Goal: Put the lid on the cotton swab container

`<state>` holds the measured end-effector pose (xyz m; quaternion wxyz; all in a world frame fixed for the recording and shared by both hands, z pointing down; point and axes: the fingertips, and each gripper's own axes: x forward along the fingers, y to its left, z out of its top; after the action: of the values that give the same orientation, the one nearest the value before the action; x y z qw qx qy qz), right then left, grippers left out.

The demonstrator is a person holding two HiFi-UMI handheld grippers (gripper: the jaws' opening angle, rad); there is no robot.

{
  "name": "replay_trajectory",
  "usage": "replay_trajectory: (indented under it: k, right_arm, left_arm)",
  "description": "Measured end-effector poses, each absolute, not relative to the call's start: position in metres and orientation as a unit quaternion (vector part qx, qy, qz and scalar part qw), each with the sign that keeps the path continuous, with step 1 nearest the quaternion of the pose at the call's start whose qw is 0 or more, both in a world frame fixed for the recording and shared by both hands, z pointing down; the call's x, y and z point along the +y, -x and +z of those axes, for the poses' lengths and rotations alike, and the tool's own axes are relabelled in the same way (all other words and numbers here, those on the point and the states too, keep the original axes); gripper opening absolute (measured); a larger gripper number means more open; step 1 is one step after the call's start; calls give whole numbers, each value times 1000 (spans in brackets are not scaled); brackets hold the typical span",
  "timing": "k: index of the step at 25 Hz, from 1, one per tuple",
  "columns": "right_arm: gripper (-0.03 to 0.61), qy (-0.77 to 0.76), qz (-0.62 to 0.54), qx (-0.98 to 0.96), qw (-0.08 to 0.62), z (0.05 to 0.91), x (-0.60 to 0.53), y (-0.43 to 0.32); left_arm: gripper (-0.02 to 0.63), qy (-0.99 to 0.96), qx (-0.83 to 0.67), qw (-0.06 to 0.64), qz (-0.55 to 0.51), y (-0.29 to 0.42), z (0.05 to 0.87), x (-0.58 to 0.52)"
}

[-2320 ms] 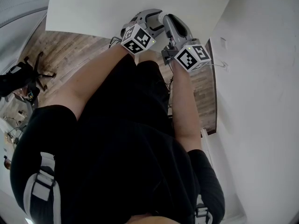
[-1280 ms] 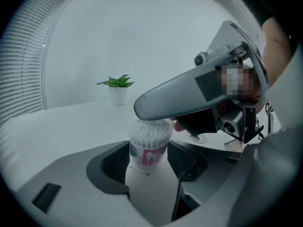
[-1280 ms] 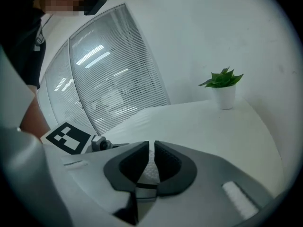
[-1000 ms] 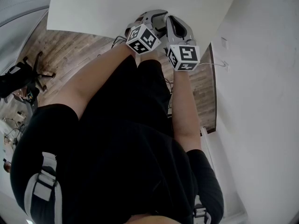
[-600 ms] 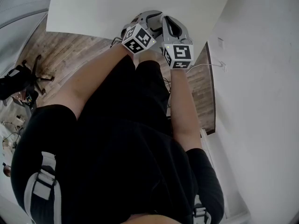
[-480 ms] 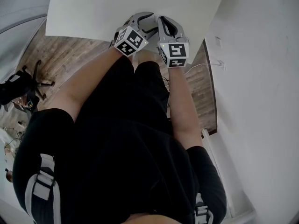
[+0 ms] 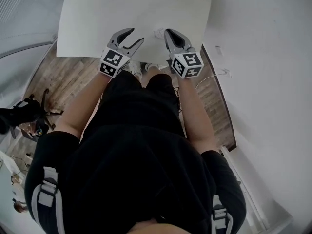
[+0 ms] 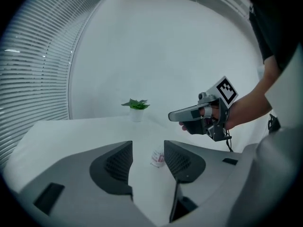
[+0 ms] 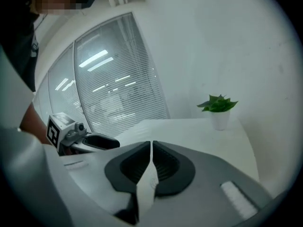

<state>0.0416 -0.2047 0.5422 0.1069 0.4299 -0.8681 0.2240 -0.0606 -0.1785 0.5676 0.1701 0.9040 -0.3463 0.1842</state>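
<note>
Tongs over white bench [image 7: 97, 13]
Open, empty left tongs [image 7: 137, 34] have just narrowed; closed right tongs [image 7: 168, 32] sit beside the small white cotton swab container [image 7: 159, 32].

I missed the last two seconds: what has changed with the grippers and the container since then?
The grippers, side by side before, have parted: the left gripper swung out leftward, its empty jaws open and just closing slightly. The container now shows on the table between them. The right gripper stays shut.
</note>
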Motion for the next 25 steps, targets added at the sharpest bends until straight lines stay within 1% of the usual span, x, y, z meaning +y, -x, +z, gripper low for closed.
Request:
replay_trajectory:
  k: [3, 6, 8, 15, 20, 25]
  right_arm:
    - [25, -437, 187, -875, 89, 505, -193, -50]
    - [20, -431, 162, -884, 76, 474, -179, -49]
    - [11, -428, 157, -888, 64, 456, -170, -47]
    - [11, -416, 140, -898, 19, 398, -148, -42]
    - [11, -416, 119, -901, -5, 355, -142, -41]
    - [11, -399, 150, -901, -77, 316, -148, -47]
  left_arm:
    - [149, -915, -346, 147, 151, 62, 529, -177]
    - [49, -923, -350, 114, 114, 62, 487, -177]
    - [14, -929, -343, 93, 99, 59, 464, -174]
    - [9, -944, -319, 44, 72, 43, 400, -164]
    - [9, -948, -311, 36, 60, 34, 366, -159]
    - [9, -951, -304, 16, 61, 25, 353, -161]
